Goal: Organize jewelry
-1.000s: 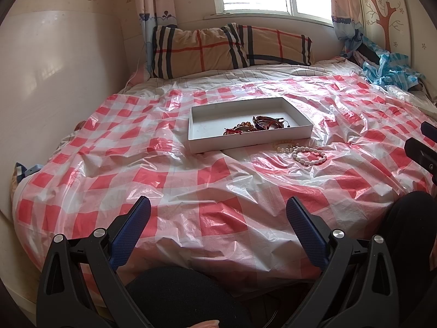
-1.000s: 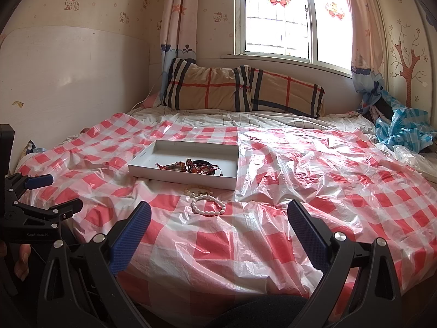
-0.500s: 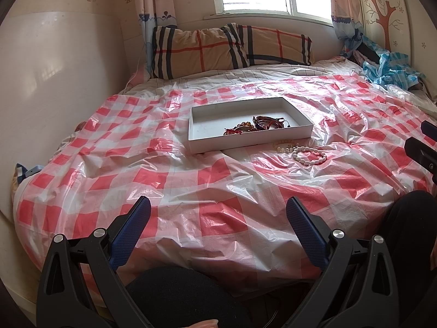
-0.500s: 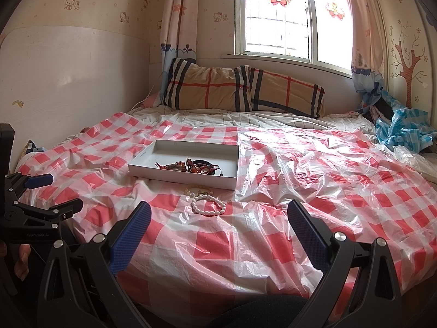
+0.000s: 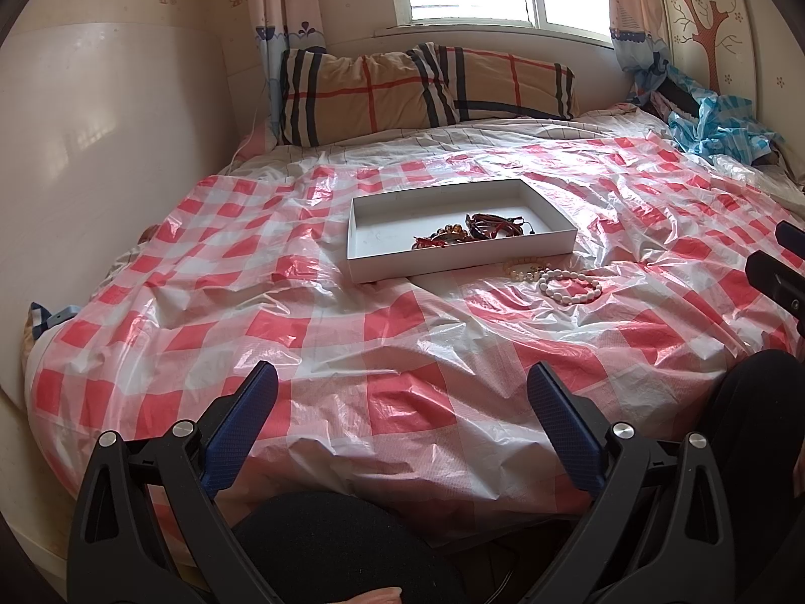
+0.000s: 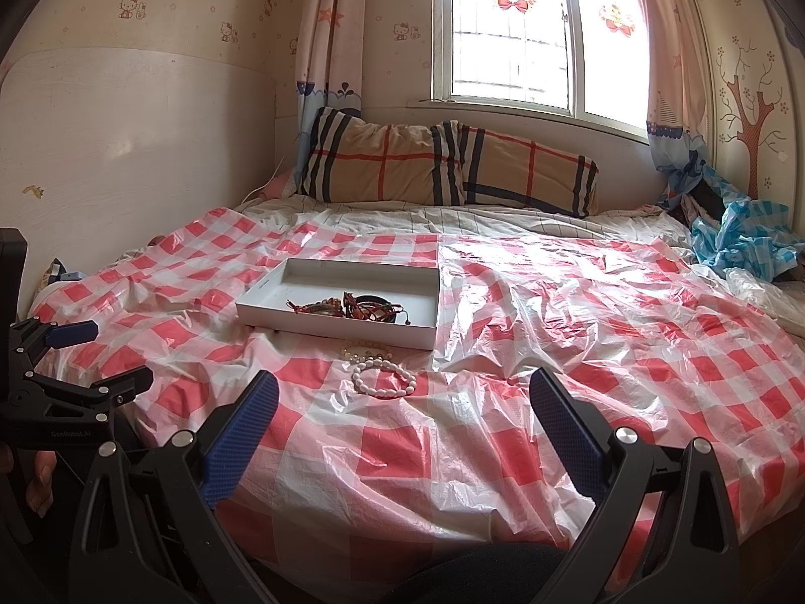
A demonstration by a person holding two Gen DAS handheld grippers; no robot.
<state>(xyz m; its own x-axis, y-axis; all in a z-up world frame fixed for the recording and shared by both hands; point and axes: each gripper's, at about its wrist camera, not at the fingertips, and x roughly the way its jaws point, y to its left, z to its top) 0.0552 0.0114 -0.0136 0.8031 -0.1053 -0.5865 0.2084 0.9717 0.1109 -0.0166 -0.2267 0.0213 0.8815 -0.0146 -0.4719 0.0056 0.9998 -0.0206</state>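
Observation:
A shallow white tray [image 5: 382, 216] [image 6: 302, 277] lies mid-bed on the red-and-white checked plastic sheet and holds several dark red and amber bracelets [image 5: 468, 231] [image 6: 359, 307]. In front of it on the sheet lie a white bead bracelet [image 5: 571, 289] [image 6: 383, 377] and a small pale yellowish bracelet [image 5: 523, 268] [image 6: 365, 352]. My left gripper [image 5: 402, 382] is open and empty at the bed's near edge, well short of the tray. My right gripper [image 6: 402, 387] is open and empty, with the white bracelet seen between its fingers farther ahead.
Plaid pillows [image 5: 422, 93] lie at the head of the bed under a window. A white headboard panel [image 5: 100, 151] bounds the left. Crumpled blue-and-white plastic [image 6: 739, 241] sits at the far right. My dark-clad knees [image 5: 342, 548] are at the near edge.

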